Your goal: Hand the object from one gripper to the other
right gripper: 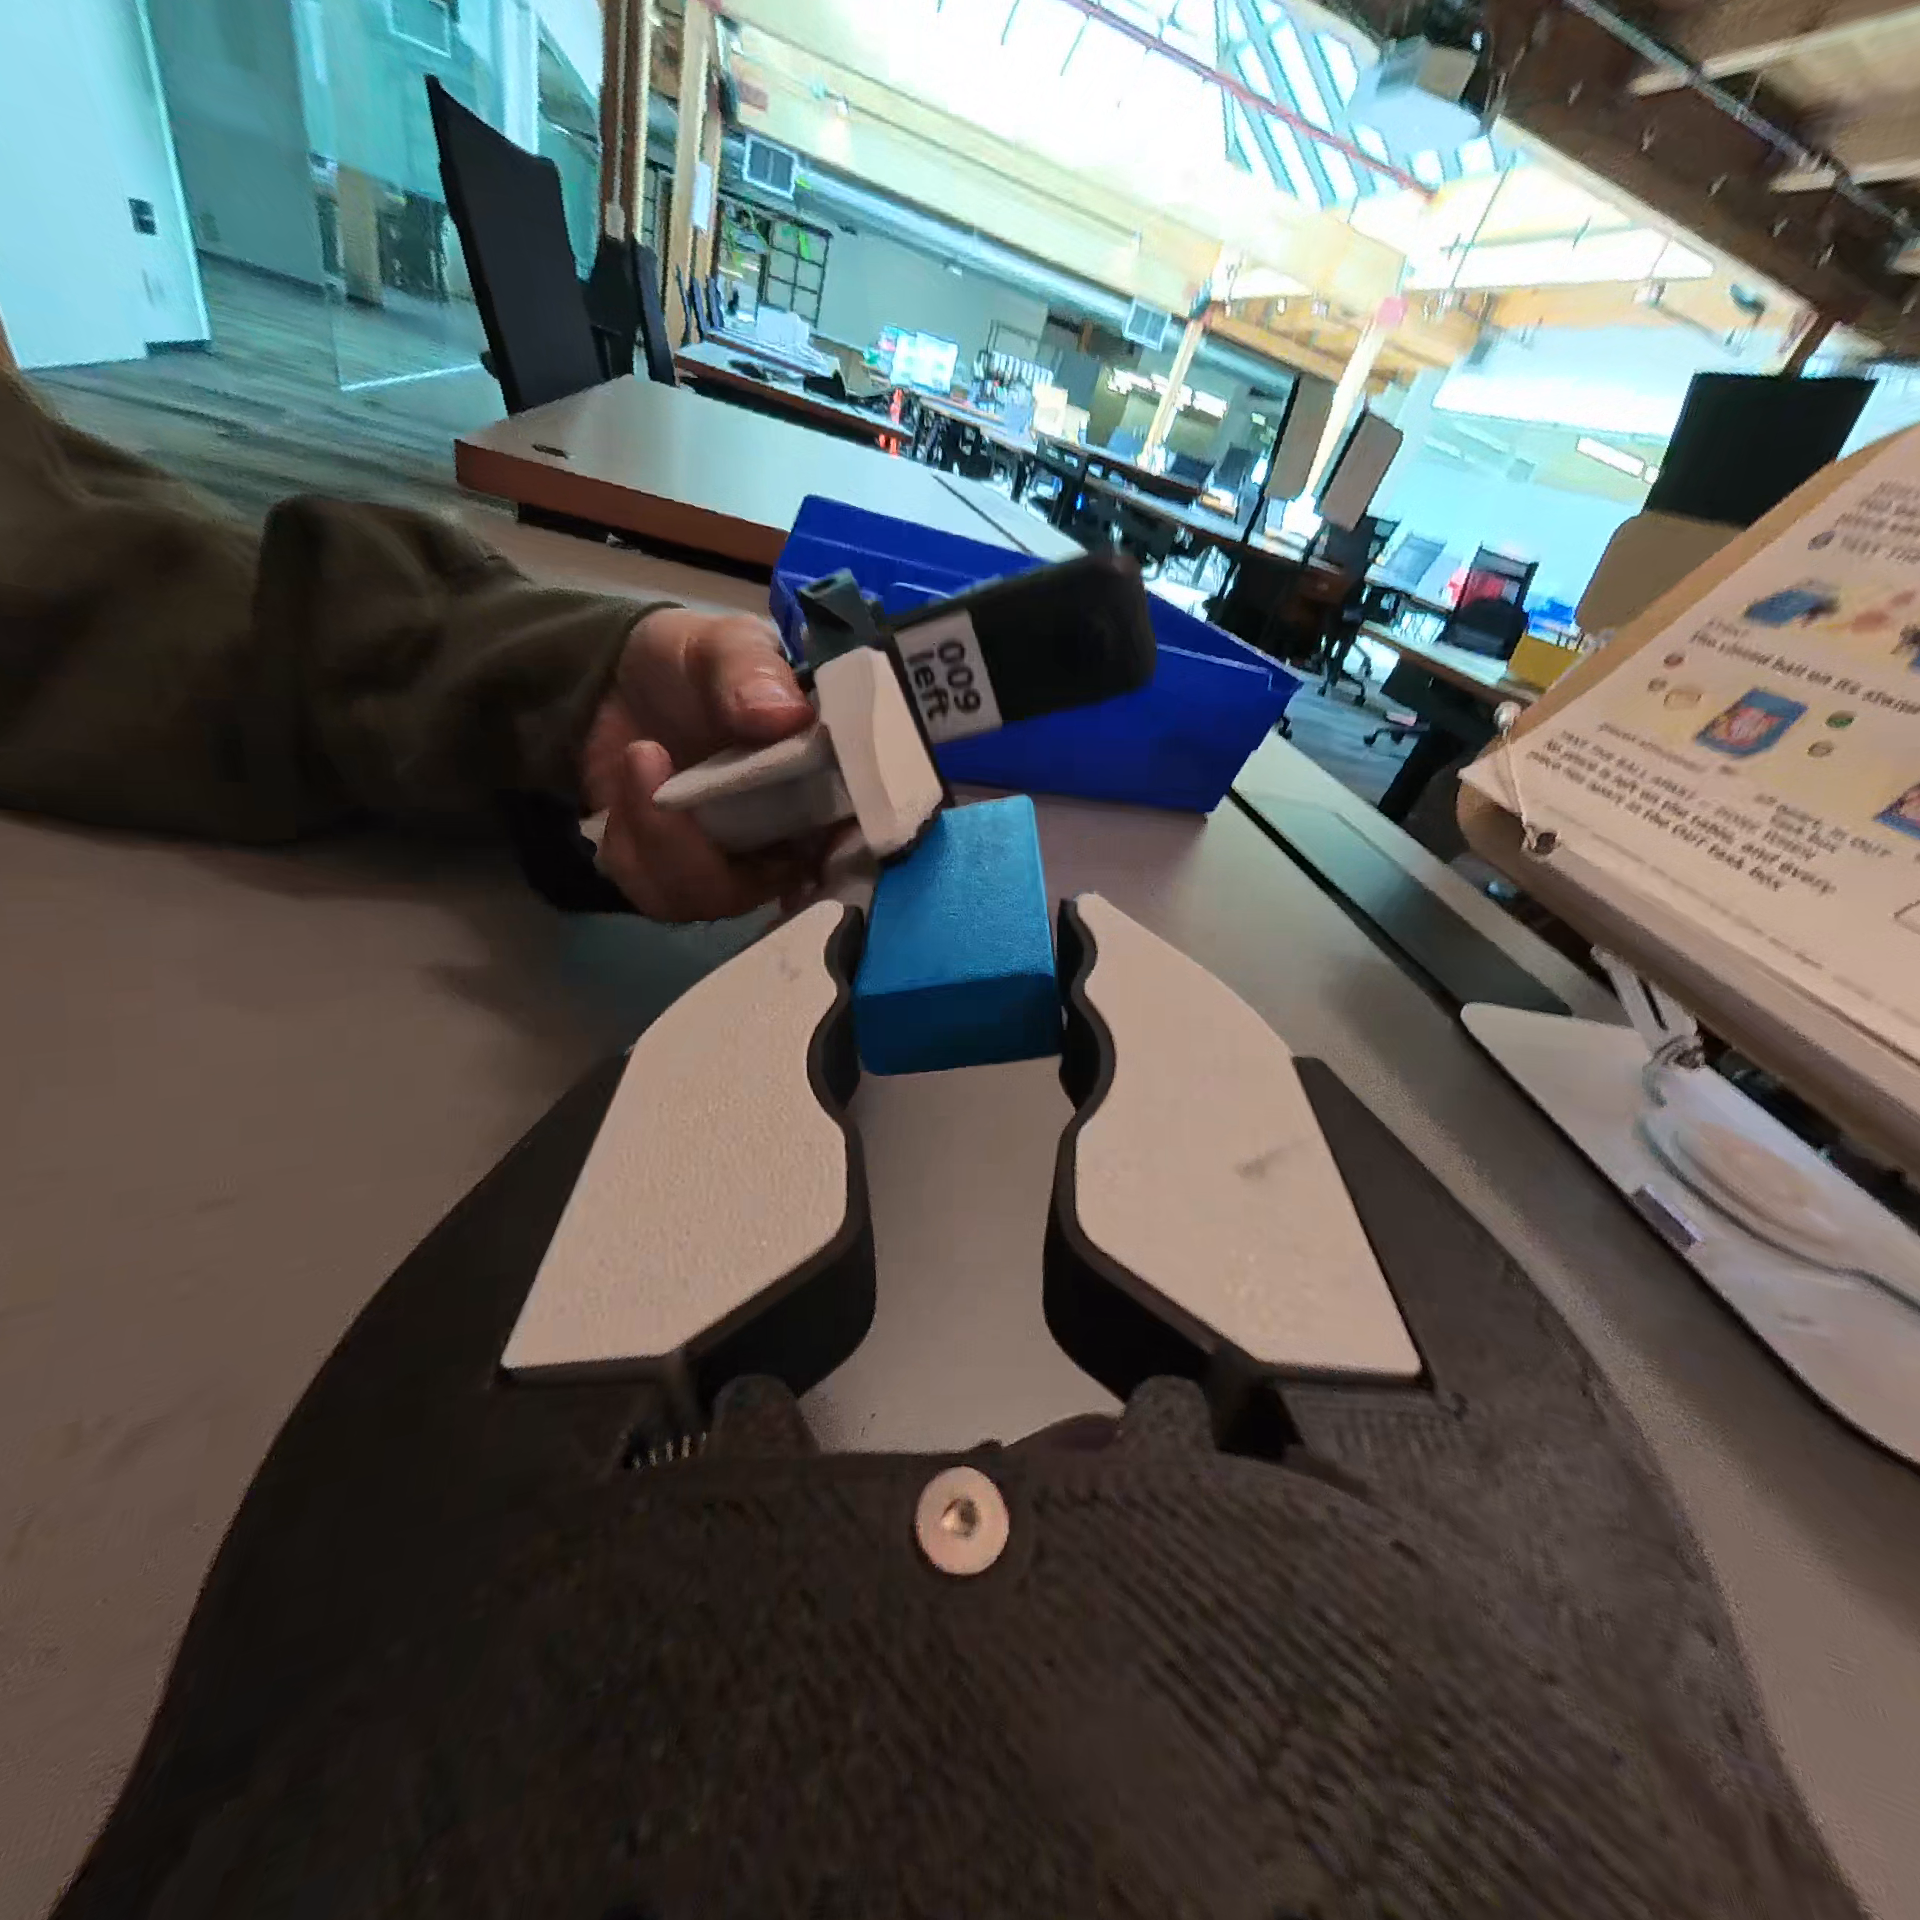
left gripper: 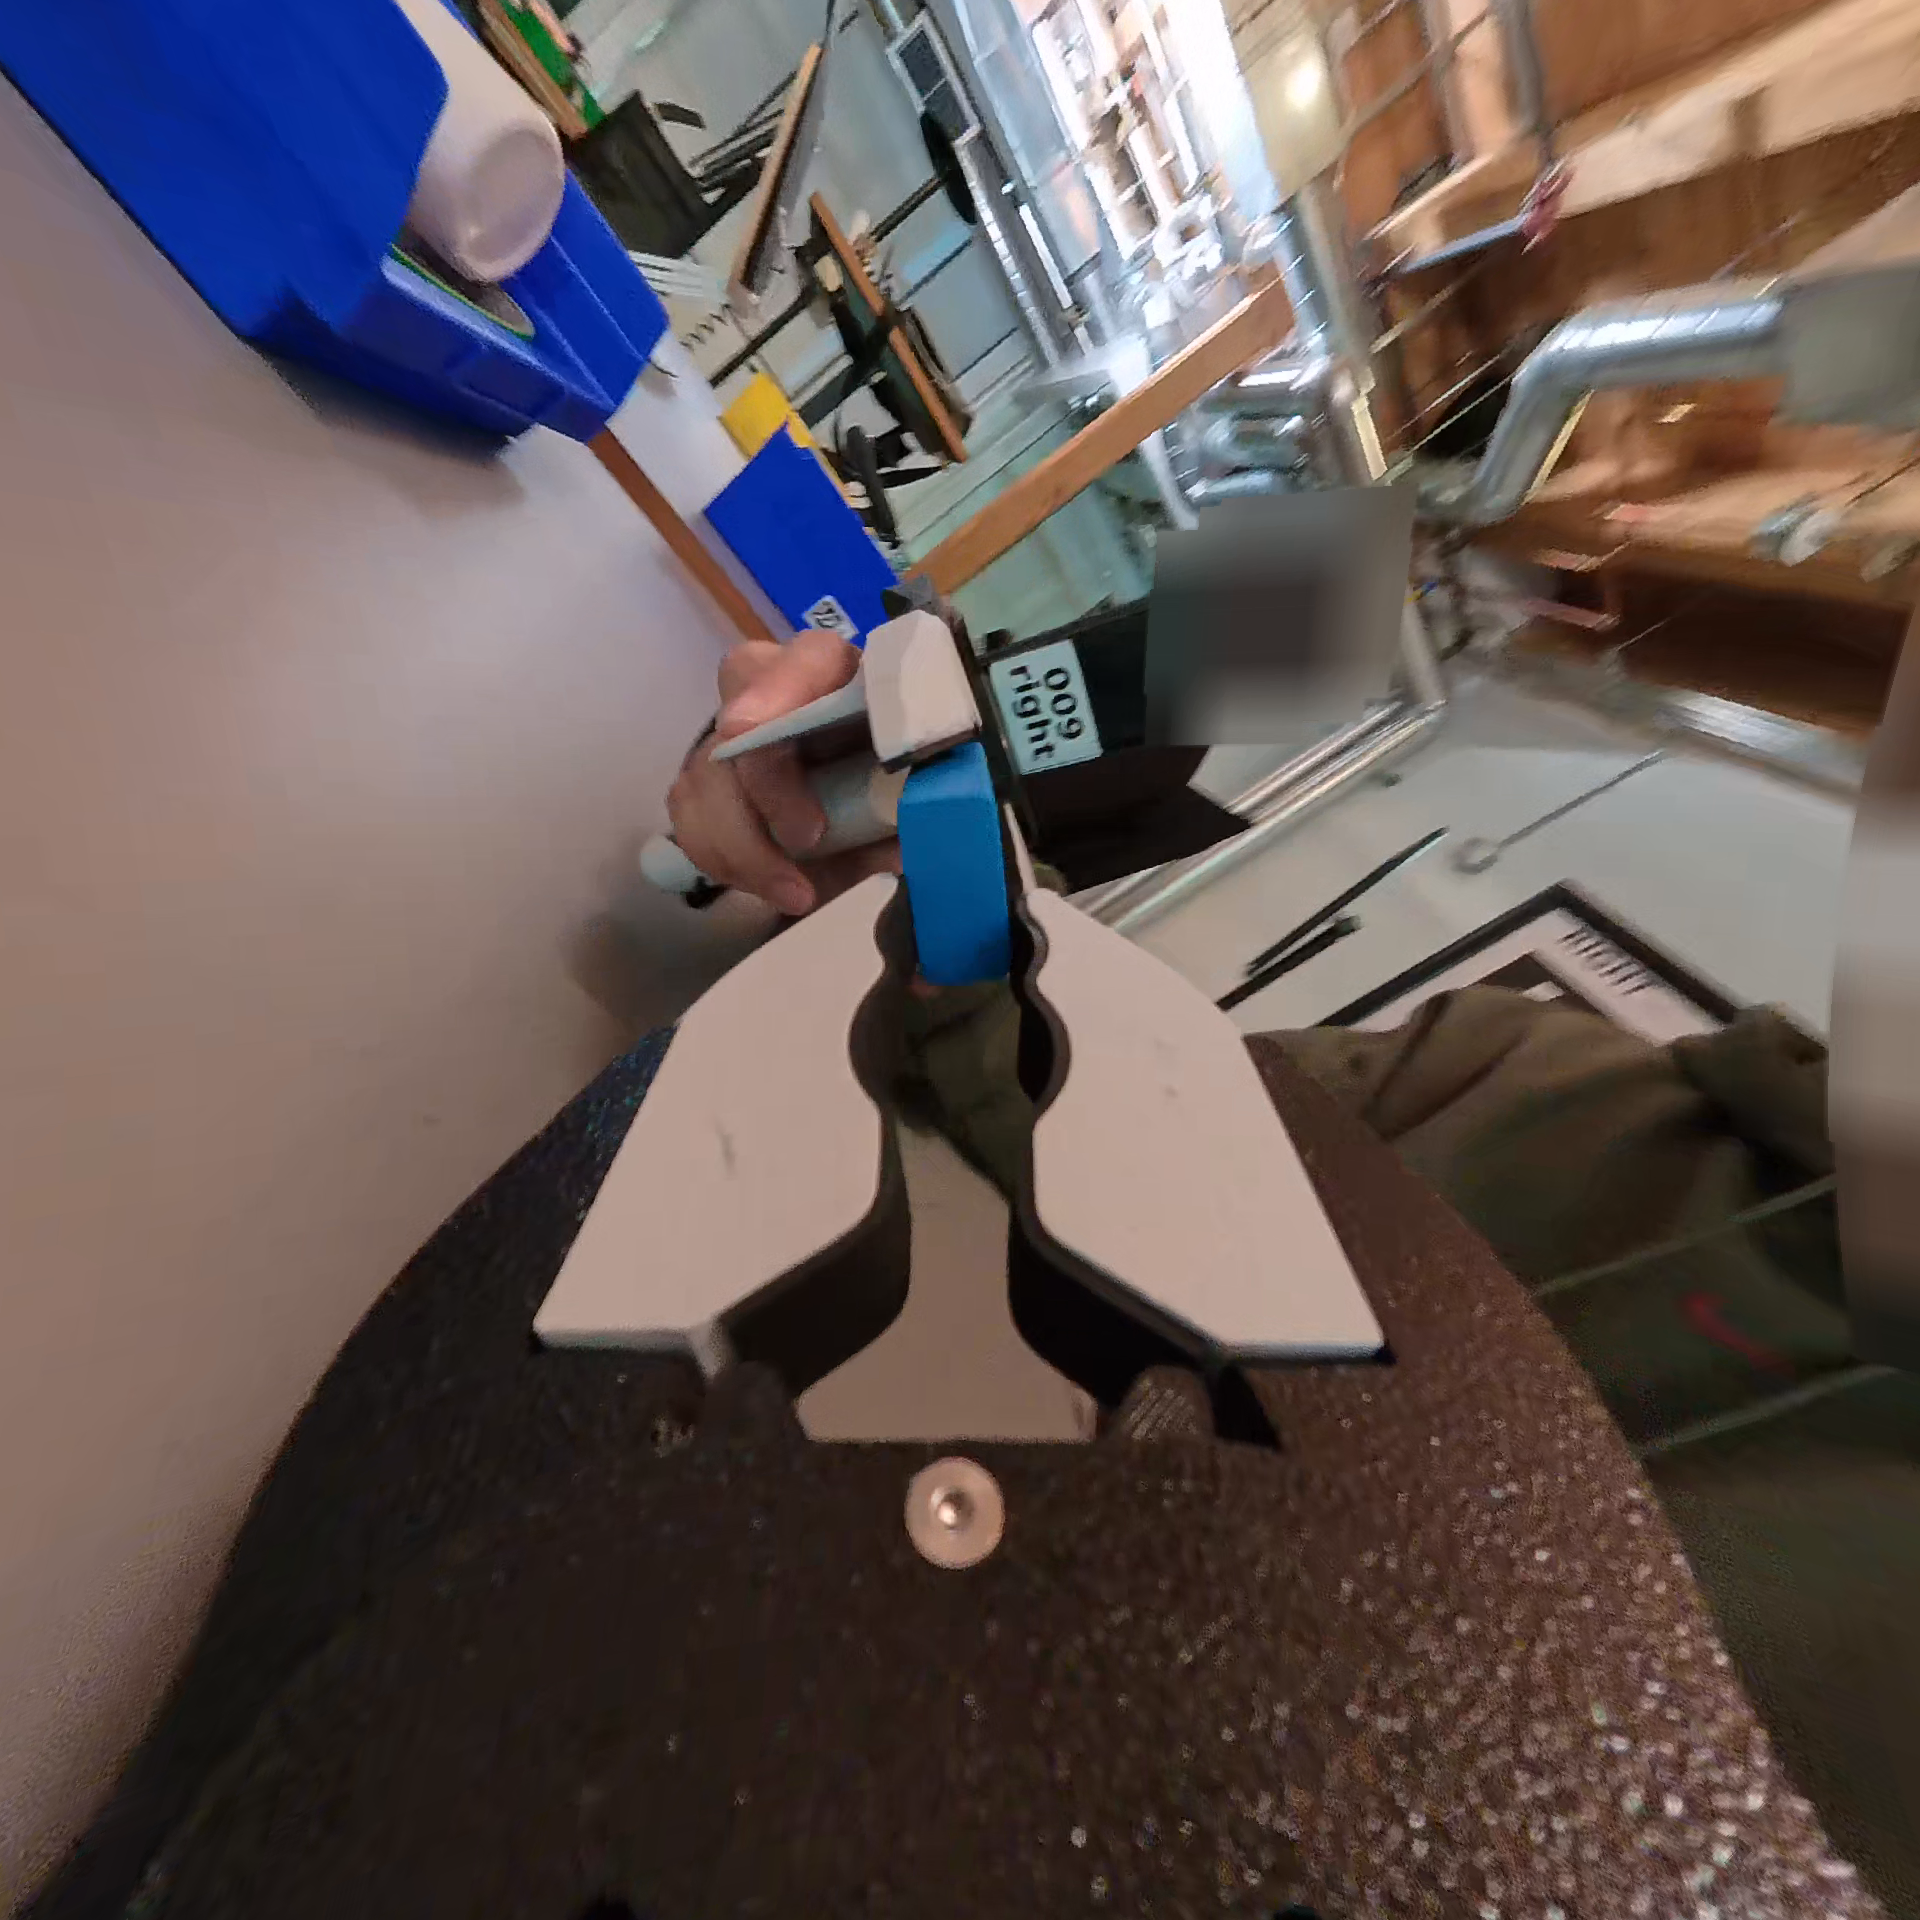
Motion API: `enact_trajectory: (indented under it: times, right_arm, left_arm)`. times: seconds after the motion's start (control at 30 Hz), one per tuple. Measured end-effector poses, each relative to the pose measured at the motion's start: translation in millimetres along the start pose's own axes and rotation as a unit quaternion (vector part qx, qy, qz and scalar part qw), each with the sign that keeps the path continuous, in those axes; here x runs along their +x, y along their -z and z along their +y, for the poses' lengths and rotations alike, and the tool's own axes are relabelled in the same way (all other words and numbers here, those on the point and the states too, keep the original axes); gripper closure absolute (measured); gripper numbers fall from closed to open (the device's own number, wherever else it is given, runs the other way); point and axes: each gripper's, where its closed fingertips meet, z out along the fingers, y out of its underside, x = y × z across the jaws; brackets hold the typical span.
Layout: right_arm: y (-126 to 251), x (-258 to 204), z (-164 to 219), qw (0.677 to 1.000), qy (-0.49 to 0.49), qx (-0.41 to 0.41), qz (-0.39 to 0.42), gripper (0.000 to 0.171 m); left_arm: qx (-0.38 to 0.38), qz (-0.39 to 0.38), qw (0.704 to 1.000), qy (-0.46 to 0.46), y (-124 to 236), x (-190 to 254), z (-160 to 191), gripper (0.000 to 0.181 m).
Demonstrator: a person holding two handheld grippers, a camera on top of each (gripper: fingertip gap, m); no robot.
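**Gripping of one blue block by both tools observed**

The blue block (right gripper: 956, 940) is seen clamped between the fingertips of the right tool (right gripper: 958, 982), whose fingers are closed onto its two sides. In the left wrist view the same block (left gripper: 954, 871) is pinched edge-on at the tips of the left tool (left gripper: 961, 935), which is narrowed onto it. The block is held above the grey desk (right gripper: 260, 1039), clear of its surface. A hand (right gripper: 691, 764) is seen grasping the left tool's handle. A blue bin (right gripper: 1122, 717) is noted on the desk behind. A printed sheet (right gripper: 1725, 717) is propped at the right.
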Motion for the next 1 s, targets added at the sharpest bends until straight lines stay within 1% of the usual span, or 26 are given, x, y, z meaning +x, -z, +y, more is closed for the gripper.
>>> enact_trajectory:
  times: [0.07, 0.13, 0.17, 0.23, 0.33, 0.4, 0.43, 0.47, 0.6, 0.67, 0.73, 0.8, 0.83, 0.87, 0.93, 1.0]
  right_arm:
    - [0.8, 4.1, -0.3, 0.999, -0.054, 0.001, 0.005, 0.126]
    - [3.7, 13.3, -5.8, 0.987, -0.158, 0.031, 0.006, 0.116]
    - [5.6, 18.4, -8.6, 0.976, -0.211, 0.049, 0.003, 0.116]
    - [7.9, 21.8, -13.2, 0.955, -0.283, 0.083, -0.016, 0.121]
    - [6.2, 19.4, -20.2, 0.935, -0.332, 0.12, -0.038, 0.127]
    - [1.9, 14.9, -21.3, 0.932, -0.338, 0.119, -0.051, 0.146]
    - [-0.1, 13.5, -21.4, 0.932, -0.339, 0.119, -0.051, 0.147]
    - [-0.6, 10.8, -24.0, 0.932, -0.334, 0.125, -0.06, 0.155]
    - [1.0, 10.3, -25.1, 0.95, -0.288, 0.106, -0.06, 0.155]
    - [3.4, 16.5, -24.0, 0.963, -0.25, 0.096, -0.026, 0.156]
    - [7.5, 28.4, -18.9, 0.978, -0.197, 0.067, 0.033, 0.155]
    - [12.3, 38.7, -12.9, 0.988, -0.116, 0.022, 0.097, 0.156]
    - [14.0, 43.6, -9.6, 0.989, -0.077, -0.004, 0.129, 0.155]
    - [14.7, 47.2, -7.9, 0.987, -0.04, -0.025, 0.156, 0.155]
    - [11.7, 48.3, -5.0, 0.981, 0.011, -0.056, 0.186, 0.155]
    - [4.9, 44.7, 1.2, 0.976, 0.053, -0.087, 0.194, 0.155]
  left_arm:
    - [0.012, -0.028, 0.997, -0.071, 4.5, -0.2, -6.4, 0.165]
    - [0.031, -0.065, 0.986, -0.153, 13.0, -1.5, -15.8, 0.165]
    - [0.038, -0.074, 0.98, -0.179, 16.9, 0.2, -19.7, 0.165]
    - [0.051, -0.068, 0.976, -0.202, 21.3, 6.5, -25.1, 0.165]
    - [0.065, -0.062, 0.967, -0.237, 22.6, 10.7, -27.7, 0.165]
    - [0.063, -0.055, 0.962, -0.259, 20.6, 14.7, -25.9, 0.165]
    - [0.059, -0.057, 0.959, -0.271, 19.5, 15.5, -24.8, 0.165]
    - [0.06, -0.061, 0.956, -0.282, 19.6, 15.7, -25.3, 0.165]
    - [0.041, -0.074, 0.956, -0.282, 18.1, 12.3, -22.2, 0.165]
    - [0.058, -0.105, 0.958, -0.259, 18.4, 5.4, -29.1, 0.159]
    - [0.086, -0.153, 0.954, -0.244, 22.3, -2.5, -41.0, 0.131]
    - [0.091, -0.216, 0.942, -0.242, 26.4, -11.2, -48.3, 0.12]
    - [0.078, -0.246, 0.936, -0.241, 25.7, -15.2, -47.9, 0.109]
    - [0.056, -0.279, 0.929, -0.238, 24.0, -20.3, -45.4, 0.101]
    - [0.007, -0.332, 0.914, -0.234, 17.6, -28.4, -37.1, 0.083]
    - [-0.012, -0.37, 0.897, -0.241, 12.2, -31.6, -33.1, 0.084]
